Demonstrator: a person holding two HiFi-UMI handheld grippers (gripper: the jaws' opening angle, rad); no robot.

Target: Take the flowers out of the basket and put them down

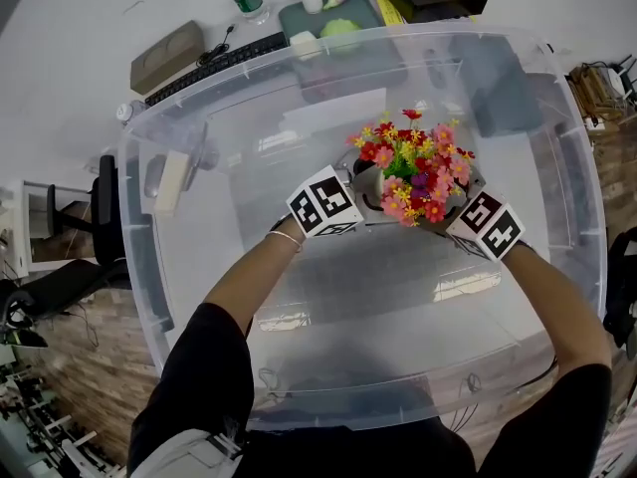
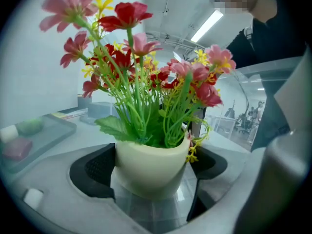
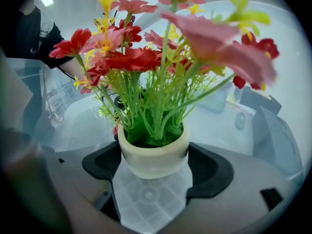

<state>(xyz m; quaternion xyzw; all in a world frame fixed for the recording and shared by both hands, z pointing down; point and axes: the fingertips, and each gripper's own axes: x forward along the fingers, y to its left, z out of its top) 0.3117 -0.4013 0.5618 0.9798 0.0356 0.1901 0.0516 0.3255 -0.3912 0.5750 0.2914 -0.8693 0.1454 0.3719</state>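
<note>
Pot of flowers (image 3: 153, 155), upright inside the clear bin (image 1: 179, 297) (the task's basket), centred between left gripper (image 2: 155, 167) and right gripper (image 3: 156, 169), each pinching it from opposite sides, stems pointing straight up.

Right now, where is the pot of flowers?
In the head view the pot of flowers sits right of centre inside the clear plastic bin, between the left tool and the right tool.

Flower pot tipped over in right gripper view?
No, the flower pot stands upright, stems up, between the jaws of the right hand-held gripper.
</note>
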